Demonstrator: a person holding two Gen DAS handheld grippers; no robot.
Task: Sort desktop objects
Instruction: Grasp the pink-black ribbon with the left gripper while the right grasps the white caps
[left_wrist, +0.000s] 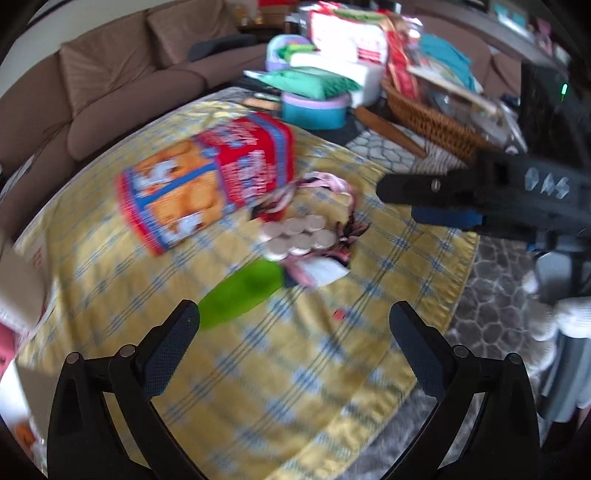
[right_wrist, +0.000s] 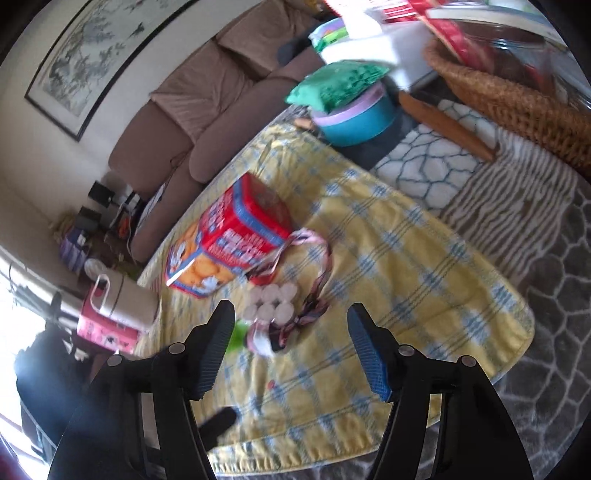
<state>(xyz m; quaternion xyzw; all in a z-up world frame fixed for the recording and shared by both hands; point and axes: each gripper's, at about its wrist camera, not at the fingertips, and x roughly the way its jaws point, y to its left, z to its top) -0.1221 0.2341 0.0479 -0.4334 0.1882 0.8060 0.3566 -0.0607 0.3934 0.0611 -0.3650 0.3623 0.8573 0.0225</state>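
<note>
On the yellow checked cloth (left_wrist: 258, 387) covering the desk, a small cluster of things is lying near the middle: a red and blue biscuit tin (left_wrist: 207, 177), tipped on its side, a clear pack of round pale discs (left_wrist: 295, 234) just beside it, a pink patterned ribbon or lanyard (left_wrist: 332, 192) looping around the pack and touching the tin, and a bright green object (left_wrist: 240, 295) nearest the left gripper (left_wrist: 295, 321). Both pictures are smeared with motion, so finer detail is not readable.

The left gripper is hovering over the cloth with its fingers (left_wrist: 173, 354) spread wide and nothing between them. The right gripper (right_wrist: 291, 325) is doing the same, its blue-padded fingers (right_wrist: 369, 358) parted and empty, aimed at the disc pack (right_wrist: 271, 299) and the ribbon (right_wrist: 314, 258).

The main risk, as I judge it, is the tangle: the ribbon is lying across and around the pack, so closing on either one is likely to drag the other, and could nudge the tin (right_wrist: 229, 243) too. The green object looks smooth and rounded and may be slipping out of a shallow pinch. With both grippers converging on the same small cluster, they could also be crowding each other.
</note>
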